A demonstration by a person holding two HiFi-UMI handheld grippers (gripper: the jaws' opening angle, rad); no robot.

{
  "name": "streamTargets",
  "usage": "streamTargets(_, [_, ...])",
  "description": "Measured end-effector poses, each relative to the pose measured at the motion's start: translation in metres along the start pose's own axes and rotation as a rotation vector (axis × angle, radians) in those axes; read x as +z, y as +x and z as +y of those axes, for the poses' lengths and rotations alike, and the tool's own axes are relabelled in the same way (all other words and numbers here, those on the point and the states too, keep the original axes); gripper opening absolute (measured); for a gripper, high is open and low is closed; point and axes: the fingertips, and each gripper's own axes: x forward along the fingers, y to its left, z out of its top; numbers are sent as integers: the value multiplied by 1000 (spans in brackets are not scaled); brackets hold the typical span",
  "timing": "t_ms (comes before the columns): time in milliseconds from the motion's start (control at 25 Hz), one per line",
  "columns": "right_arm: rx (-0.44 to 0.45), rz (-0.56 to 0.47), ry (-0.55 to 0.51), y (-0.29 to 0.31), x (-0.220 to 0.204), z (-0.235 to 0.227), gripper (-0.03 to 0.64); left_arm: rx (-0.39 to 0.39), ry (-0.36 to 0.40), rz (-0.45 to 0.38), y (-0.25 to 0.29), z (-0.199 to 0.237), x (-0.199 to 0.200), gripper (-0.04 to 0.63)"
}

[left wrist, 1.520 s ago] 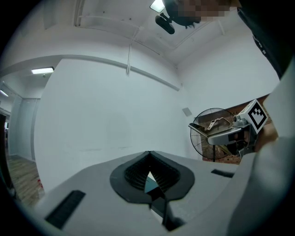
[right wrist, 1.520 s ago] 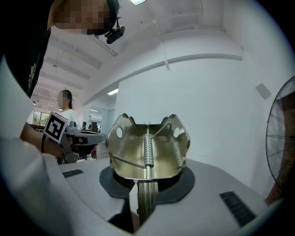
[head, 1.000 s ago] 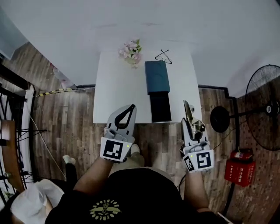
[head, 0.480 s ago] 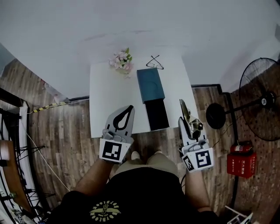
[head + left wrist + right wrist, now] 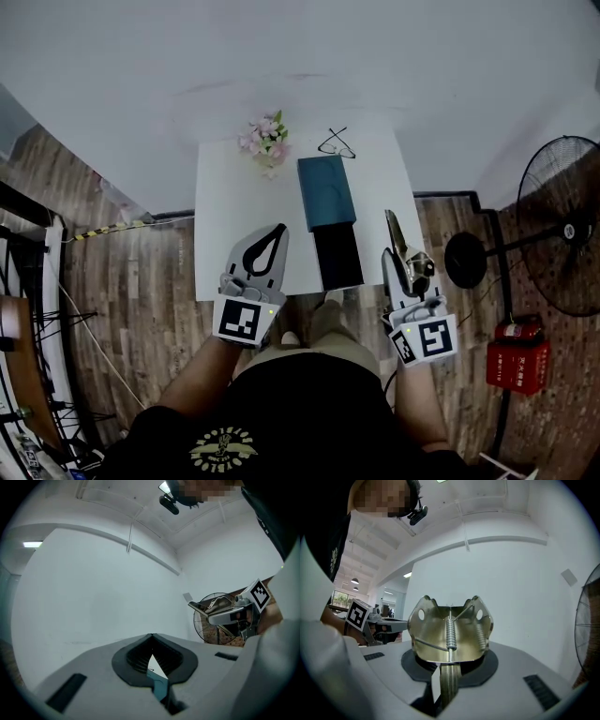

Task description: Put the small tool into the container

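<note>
A brass-coloured spring tool (image 5: 397, 236) sticks forward out of my right gripper (image 5: 403, 261), which is shut on its handle. In the right gripper view the tool (image 5: 450, 629) stands upright between the jaws of the right gripper (image 5: 444, 670), with its coil spring facing me. The container is a teal box (image 5: 326, 191) with a black tray (image 5: 338, 257) drawn out toward me on the white table (image 5: 234, 216). The tool hangs just right of the tray, over the table's near right corner. My left gripper (image 5: 279, 232) is shut and empty over the table's near edge, left of the tray.
Pink flowers (image 5: 264, 139) and a pair of glasses (image 5: 336, 143) lie at the table's far side. A standing fan (image 5: 562, 225) and a red extinguisher (image 5: 514, 354) are on the wooden floor to the right. The left gripper view shows the right gripper (image 5: 233, 614) against a white wall.
Both grippers keep nearly the same places and the same grip. The head view has shifted a little, so the table sits slightly differently in the picture.
</note>
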Motion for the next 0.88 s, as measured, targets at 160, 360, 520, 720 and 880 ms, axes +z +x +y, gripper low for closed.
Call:
streamTargets(160, [18,-3,1,9,1,-9,77,12,4,-4,14,2,2,6])
streamTargets(360, [38,5,5,23,-2,-26,77,16,1,-6,37,-1,1,6])
streamTargets(520, [60,20,6,41,-5,-38,77,27,-5,13,53,4,-5,6])
streamTargets(720, [90,42,8,61,-12,-48,77,52,-25,31,67,13,-18,6])
streamTargets(880, [116,59,14,74,-18,-51,77,68,-36,45,72,17,-26,6])
